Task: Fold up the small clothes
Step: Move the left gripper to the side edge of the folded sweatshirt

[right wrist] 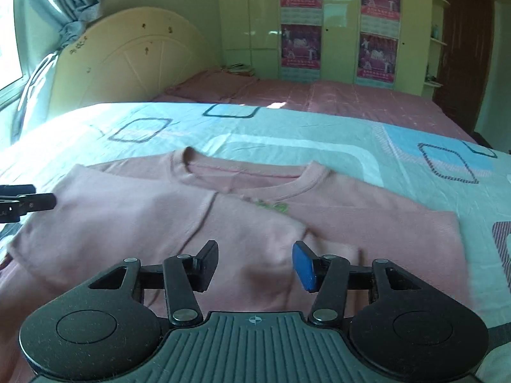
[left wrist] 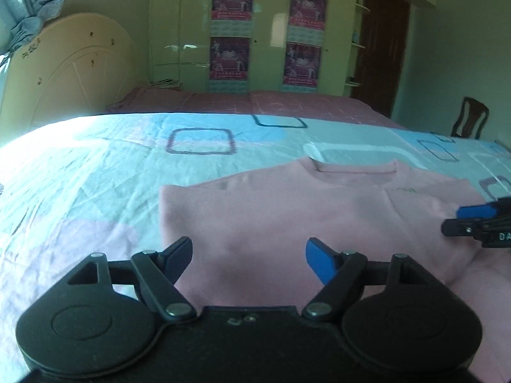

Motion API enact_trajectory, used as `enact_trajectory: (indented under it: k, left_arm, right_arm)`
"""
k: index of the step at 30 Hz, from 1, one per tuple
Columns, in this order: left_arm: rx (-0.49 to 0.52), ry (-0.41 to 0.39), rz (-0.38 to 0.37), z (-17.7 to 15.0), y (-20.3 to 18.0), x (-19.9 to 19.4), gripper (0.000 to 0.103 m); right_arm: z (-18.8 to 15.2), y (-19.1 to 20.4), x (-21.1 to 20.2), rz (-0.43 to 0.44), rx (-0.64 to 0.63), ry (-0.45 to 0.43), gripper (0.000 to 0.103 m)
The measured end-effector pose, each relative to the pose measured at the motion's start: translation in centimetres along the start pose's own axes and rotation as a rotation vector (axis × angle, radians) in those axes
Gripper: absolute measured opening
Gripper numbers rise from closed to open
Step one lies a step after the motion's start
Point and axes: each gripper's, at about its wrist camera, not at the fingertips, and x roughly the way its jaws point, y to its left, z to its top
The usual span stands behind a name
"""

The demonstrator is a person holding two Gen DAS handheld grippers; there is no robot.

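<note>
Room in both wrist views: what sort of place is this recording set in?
A home bedroom, most likely. A pink shirt lies on a bed with a patterned sheet; a curved headboard stands at the left, and wardrobe doors with posters line the back wall.
</note>
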Motion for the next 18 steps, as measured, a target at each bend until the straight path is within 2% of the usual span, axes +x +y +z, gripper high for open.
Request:
enact_trajectory:
  k: [2,4,6,9,11,13,18]
  left_arm:
    - [0.079,0.025,-0.007,-1.5,-2.3,0.0,0.077]
    - [0.086,0.064,0.002,-2.8,-2.7,0.4,0.076]
    - [0.067,0.052,-0.004,-3.4,-2.0,-0.1,0.077]
    - [0.051,0.062,-0.002,-3.0,-0.8,-0.2,0.077]
    - [0.057,0.065,0.007,-3.0,-0.3,-0.3,0.077]
    - [0.057,0.072,-0.008,-3.1,0.2,-0.3,0.077]
    - [0.075,0.077,-0.008,-3.1,0.4,-1.2,0.076]
  right_arm:
    - [-1.6,1.4,0.2,-0.006,-0.047,0.032,0.052]
    - [-3.1,1.6,0.0,-0.035,-0.081,0.04,0.052]
    - [-4.0,1.0,-0.8,-0.039,-0.05,0.031,0.052]
    - [-3.6,1.1,-0.9,-0.05,-0.034,0.033,0.052]
    - [-3.2,1.4,-1.4,-0.082,-0.02,-0.007,0.052]
    - [-3.5,0.1,-0.7,-0.128,0.048,0.061,0.052]
    - [-2.9,-0.5,-2.4,-0.129,0.095,0.051,0.052]
